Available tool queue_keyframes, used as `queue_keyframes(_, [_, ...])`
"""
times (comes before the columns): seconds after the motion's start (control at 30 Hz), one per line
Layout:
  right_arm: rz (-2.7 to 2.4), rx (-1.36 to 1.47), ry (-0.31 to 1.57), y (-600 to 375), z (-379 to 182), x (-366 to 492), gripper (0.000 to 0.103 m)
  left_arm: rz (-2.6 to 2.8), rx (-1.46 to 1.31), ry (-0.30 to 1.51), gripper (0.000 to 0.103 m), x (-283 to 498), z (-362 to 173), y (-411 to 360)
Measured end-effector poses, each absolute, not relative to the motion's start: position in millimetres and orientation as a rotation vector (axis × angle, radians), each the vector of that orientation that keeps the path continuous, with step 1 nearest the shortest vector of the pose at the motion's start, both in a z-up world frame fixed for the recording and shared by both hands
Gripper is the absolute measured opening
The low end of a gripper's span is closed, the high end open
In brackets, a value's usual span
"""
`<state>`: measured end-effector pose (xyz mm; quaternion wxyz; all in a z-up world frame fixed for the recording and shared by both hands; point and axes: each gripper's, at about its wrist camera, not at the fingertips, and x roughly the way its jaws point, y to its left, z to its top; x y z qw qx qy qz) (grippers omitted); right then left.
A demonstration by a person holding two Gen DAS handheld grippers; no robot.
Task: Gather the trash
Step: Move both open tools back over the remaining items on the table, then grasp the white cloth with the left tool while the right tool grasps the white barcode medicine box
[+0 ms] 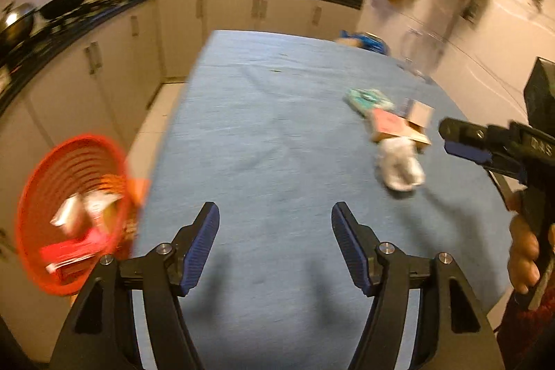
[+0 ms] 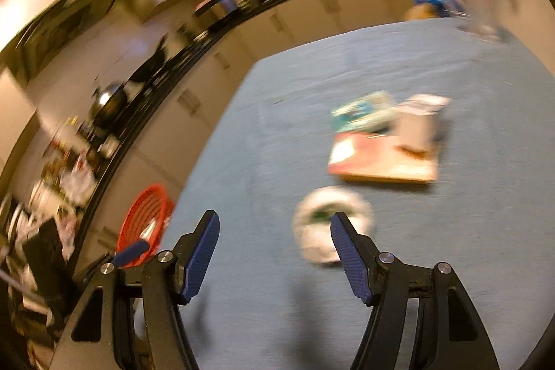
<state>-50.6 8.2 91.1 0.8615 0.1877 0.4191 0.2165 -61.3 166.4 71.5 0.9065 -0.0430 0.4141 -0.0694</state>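
A red basket (image 1: 69,214) with wrappers in it hangs off the table's left edge; it also shows in the right wrist view (image 2: 145,224). On the blue tablecloth (image 1: 270,134) lie a crumpled white wrapper (image 1: 399,165) (image 2: 329,231), a flat pink-and-tan carton (image 1: 392,127) (image 2: 381,158), a small white box (image 1: 421,113) (image 2: 419,123) and a teal packet (image 1: 367,99) (image 2: 360,110). My left gripper (image 1: 275,224) is open and empty above the cloth. My right gripper (image 2: 275,231) is open and empty, just short of the white wrapper; it shows in the left wrist view (image 1: 451,137).
A kitchen counter (image 1: 104,9) with pans and pots runs along the left and back, with cabinets below. A blue bag (image 1: 367,42) sits at the table's far right corner. A wall (image 1: 485,33) stands on the right.
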Motion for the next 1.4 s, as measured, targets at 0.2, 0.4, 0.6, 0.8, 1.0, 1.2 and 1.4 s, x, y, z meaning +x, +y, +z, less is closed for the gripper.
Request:
queue_keyframes(0.2, [0.342,0.491,0.872,-50.2,83.2,-37.3,0.072,-0.261,-0.063,0.888,0.072,-28.6,66.4,102.9])
queue_keyframes(0.4, [0.294,0.534,0.873,-79.2,79.6,-23.2,0.072,-0.322,-0.035,0.936,0.072,7.8,52.5,58.0])
queue_keyframes(0.6, [0.248,0.61,0.888,-94.6,77.0,15.0,0.072,-0.34,-0.012,0.958,0.045,29.2,36.7,33.6])
queue_keyframes(0.8, [0.18,0.591,0.953,-74.7,66.3,59.7,0.072,-0.372,-0.041,0.924,0.036,32.1,28.6,41.2])
queue_keyframes(1.0, [0.107,0.428,1.004,-44.3,60.6,79.0,0.072,-0.37,-0.097,0.907,0.036,40.8,24.4,51.9])
queue_keyframes(1.2, [0.051,0.326,1.025,-46.6,53.9,63.7,0.045,-0.376,-0.1,0.898,0.036,38.4,23.8,53.7])
queue_keyframes(1.4, [0.049,0.344,0.978,-64.3,54.1,42.7,0.04,-0.377,-0.092,0.888,0.035,35.1,25.7,54.9])
